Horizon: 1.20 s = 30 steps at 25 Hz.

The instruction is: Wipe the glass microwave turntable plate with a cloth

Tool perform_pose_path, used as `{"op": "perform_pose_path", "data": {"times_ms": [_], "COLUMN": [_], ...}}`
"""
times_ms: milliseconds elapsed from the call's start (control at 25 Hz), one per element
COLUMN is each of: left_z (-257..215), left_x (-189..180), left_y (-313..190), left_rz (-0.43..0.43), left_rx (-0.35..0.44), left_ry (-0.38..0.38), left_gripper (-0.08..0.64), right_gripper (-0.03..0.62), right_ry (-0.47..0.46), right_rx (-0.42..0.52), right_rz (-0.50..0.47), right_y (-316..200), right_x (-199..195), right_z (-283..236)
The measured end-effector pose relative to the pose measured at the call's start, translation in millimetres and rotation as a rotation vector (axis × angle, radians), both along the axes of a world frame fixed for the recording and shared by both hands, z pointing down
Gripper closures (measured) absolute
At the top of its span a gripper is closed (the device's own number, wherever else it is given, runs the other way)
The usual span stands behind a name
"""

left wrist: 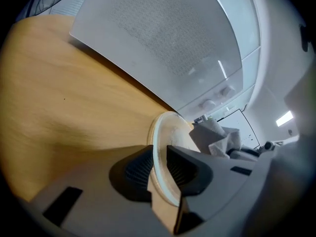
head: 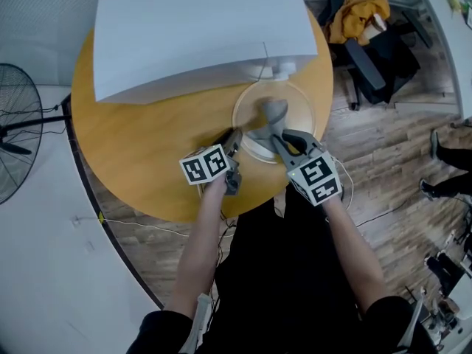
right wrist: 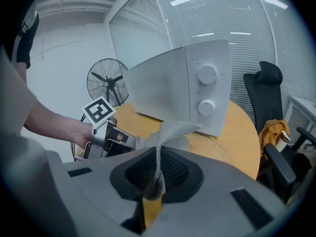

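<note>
Glass turntable plate (head: 242, 116), centre of the head view: a clear, round disc with a raised rim. It lies flat on the round wooden table (head: 133, 150), just in front of the white microwave (head: 199, 28) that fills the upper part of the frame. A grey mesh cloth (head: 273, 115) is bunched on the middle of the plate.

Your left gripper (head: 234, 140) reaches the plate's lower left edge. In the left gripper view the pale rim stands edge-on between its ribbed pads, and the jaws are spread rather than clamped on it.

Your right gripper (head: 284, 140) comes in from the lower right. In the right gripper view its jaws pinch a twisted tail of the cloth, which rises from them and fans out over the plate.
</note>
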<state>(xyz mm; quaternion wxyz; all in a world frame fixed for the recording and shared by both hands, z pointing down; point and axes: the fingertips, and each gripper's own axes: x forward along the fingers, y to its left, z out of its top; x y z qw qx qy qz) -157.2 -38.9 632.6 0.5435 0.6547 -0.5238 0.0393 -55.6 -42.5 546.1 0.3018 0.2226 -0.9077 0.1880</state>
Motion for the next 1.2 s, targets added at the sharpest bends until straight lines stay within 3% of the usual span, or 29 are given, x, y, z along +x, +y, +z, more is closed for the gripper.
{"op": "perform_pose_path", "data": {"times_ms": [320,600,1200], "left_z": [10,12,12], "left_x": [0,0,-1], "left_y": [2,3,2], "left_rz": [0.017,0.019,0.019], "left_rx": [-0.083,-0.096,-0.093], "left_ry": [0.009,0.03,0.018], "left_gripper": [0.52,0.526,0.527], "right_gripper": [0.565,0.563,0.568], "right_ry": [0.08,0.159,0.174], "right_rx": [-0.024,-0.057,-0.144], "right_rz": [-0.066,-0.129,-0.19], "right_y": [13,28,34], "right_x": [-18,-37,-67], "right_z": [34,67,92]}}
